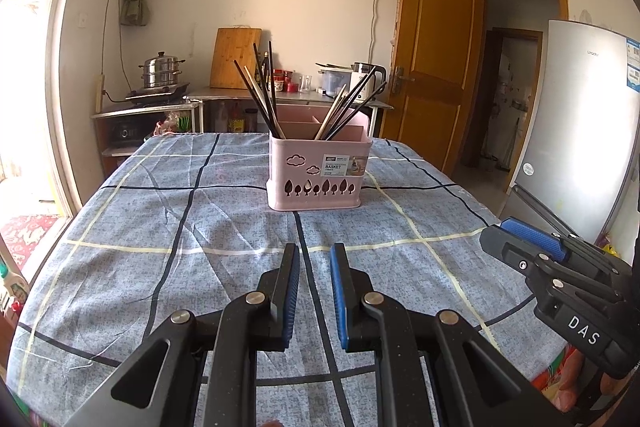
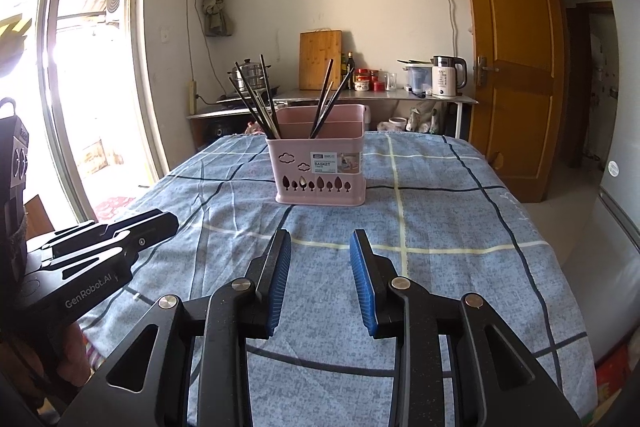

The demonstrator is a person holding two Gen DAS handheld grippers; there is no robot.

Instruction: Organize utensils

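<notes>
Apparently caught late in the job. Found no loose utensil anywhere on the visible stretch of blue-grey checked tablecloth (image 1: pixel 160 227); found every one in sight already standing in the pale pink plastic basket (image 1: pixel 296 187) with tree-shaped cut-outs, set upright near the middle of the table and well ahead of both tools. Counted two bundles of long, thin chopsticks, mostly dark with a few pale ones: left bundle (image 1: pixel 260 95) planted in the near-left corner compartment, right bundle (image 1: pixel 348 107) planted in a compartment further to the right. Judged little left to do, perhaps only evening up or regrouping the two bundles, though could not rule out strays beyond the frame edges. Noted the long axes running steeply up out of the basket, lower ends hidden inside and free ends high, with the left bundle leaning mostly up and to the left and the right bundle up and to the right, fanned apart like a V. Saw the left gripper (image 1: pixel 314 247) hovering low over the cloth with only a narrow gap between its blue pads (image 1: pixel 294 291), clamped on nothing. Saw the right gripper (image 2: pixel 320 233) alongside, spread wider, likewise empty. Touched neither basket nor chopsticks.
</notes>
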